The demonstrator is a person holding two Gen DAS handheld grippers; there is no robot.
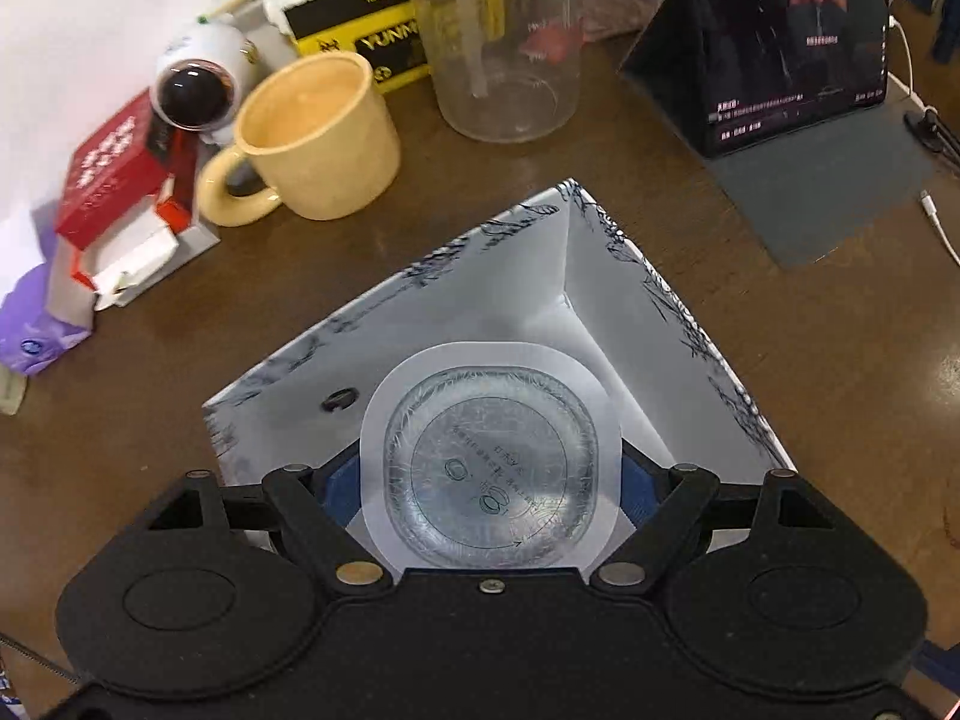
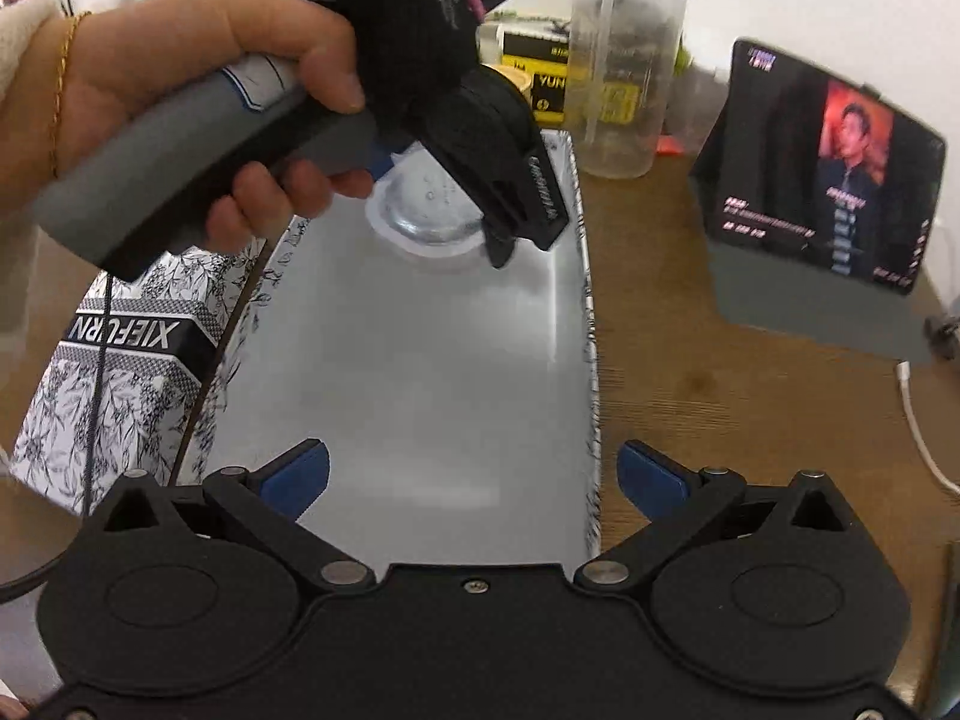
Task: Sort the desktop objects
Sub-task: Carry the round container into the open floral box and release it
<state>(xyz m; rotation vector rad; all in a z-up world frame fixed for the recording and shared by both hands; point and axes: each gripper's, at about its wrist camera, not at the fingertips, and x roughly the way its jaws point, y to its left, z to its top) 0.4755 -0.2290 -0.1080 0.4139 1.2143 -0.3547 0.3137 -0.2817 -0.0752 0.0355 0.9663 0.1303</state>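
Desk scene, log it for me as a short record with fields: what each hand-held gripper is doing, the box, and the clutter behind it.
left hand-held gripper: shut on sealed clear cup, held over the box
right hand-held gripper: open, empty, hovering over the box's near end
box: open, white inside, floral print outside, on the wooden desk
behind the box: yellow mug, clear measuring jug, tablet playing video

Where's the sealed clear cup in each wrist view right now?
Left wrist: sealed clear cup low centre, between the left gripper fingers, over the open box.
Right wrist: cup upper centre, at the box's far end.
Shared landmark: tablet.
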